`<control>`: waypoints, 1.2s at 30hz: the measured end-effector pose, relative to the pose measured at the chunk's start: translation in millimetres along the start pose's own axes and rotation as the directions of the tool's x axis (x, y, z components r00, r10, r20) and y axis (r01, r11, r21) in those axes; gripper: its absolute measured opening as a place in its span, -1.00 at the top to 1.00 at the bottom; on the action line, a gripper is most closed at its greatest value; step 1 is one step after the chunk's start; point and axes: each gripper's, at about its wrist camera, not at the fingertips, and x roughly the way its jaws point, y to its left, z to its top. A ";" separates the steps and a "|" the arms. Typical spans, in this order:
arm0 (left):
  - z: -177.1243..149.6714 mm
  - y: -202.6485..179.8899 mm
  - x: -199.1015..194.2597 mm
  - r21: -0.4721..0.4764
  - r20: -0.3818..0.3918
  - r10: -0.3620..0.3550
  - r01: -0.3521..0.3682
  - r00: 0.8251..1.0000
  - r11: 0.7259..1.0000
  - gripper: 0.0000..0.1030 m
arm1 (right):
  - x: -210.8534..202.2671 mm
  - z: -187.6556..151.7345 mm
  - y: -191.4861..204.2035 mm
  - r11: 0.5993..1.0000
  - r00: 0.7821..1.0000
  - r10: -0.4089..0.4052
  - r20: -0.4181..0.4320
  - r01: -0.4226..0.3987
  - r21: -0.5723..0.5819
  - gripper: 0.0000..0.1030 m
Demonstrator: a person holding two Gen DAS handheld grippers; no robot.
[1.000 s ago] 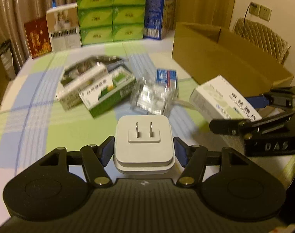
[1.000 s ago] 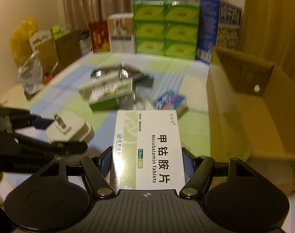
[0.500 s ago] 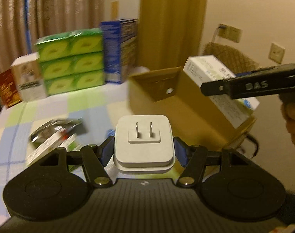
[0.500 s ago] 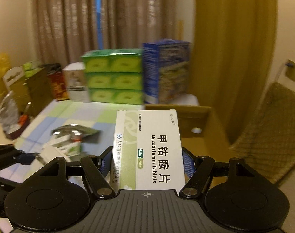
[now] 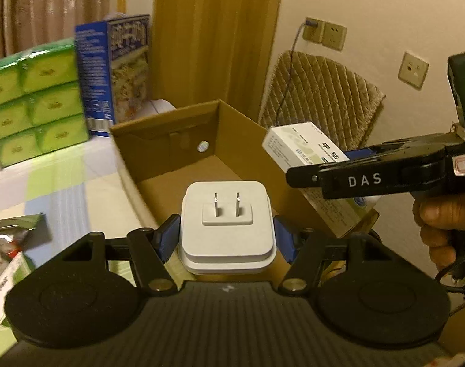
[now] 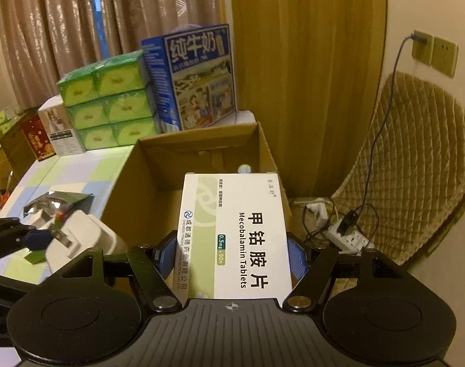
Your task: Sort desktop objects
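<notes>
Checked bench (image 6: 79, 171) with clutter left near its edge, while both jaws, clamped on white charger (image 5: 226, 226) and tablet box (image 6: 235, 232), hover over the empty cardboard box (image 6: 146, 183).

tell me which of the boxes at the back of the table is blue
The tall milk carton box, standing upright just right of the stacked green tissue packs. It is blue with white Chinese lettering; its neighbours are green, white and red.

Tablet box (image 6: 237, 235) seemingly above carton (image 6: 134, 180)
</notes>
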 end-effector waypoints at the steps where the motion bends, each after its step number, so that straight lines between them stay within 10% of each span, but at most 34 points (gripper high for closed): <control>1: -0.6 -1.0 5.6 0.006 -0.005 -0.007 0.007 1.000 1.000 -0.17 | 2.1 -1.2 -3.4 1.000 1.000 0.002 0.000 -0.002 0.008 -0.32; 13: -4.4 1.3 32.1 0.005 -0.027 -0.012 0.012 1.000 1.000 -0.20 | 14.2 -10.6 -16.5 0.999 1.000 0.016 -0.019 -0.016 0.029 -0.32; 36: -23.5 62.6 -71.0 -0.059 0.035 0.147 -0.145 0.988 0.988 -0.32 | -36.2 7.8 42.2 0.993 0.990 0.115 0.084 -0.115 -0.006 -0.57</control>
